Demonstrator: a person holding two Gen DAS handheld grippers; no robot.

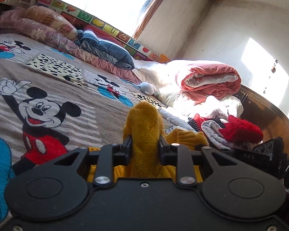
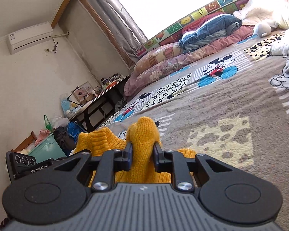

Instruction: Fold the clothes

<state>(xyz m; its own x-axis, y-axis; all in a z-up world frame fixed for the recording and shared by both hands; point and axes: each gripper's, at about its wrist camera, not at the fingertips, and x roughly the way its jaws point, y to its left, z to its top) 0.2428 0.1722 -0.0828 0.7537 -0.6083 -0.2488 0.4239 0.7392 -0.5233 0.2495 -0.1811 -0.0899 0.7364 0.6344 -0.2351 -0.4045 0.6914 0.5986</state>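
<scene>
Left wrist view: the left gripper (image 1: pixel 144 144) pinches a bunched fold of yellow knit sweater (image 1: pixel 142 123) above the Mickey Mouse blanket (image 1: pixel 54 88); the right gripper (image 2: pixel 142 151) pinches another fold over the same blanket.

Bed (image 1: pixel 106 115) bearing yellow sweater (image 1: pixel 144 119), quilts (image 1: pixel 208 80)

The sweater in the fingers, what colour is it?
Mustard yellow. The knitted sweater shows best in the right wrist view.
</scene>
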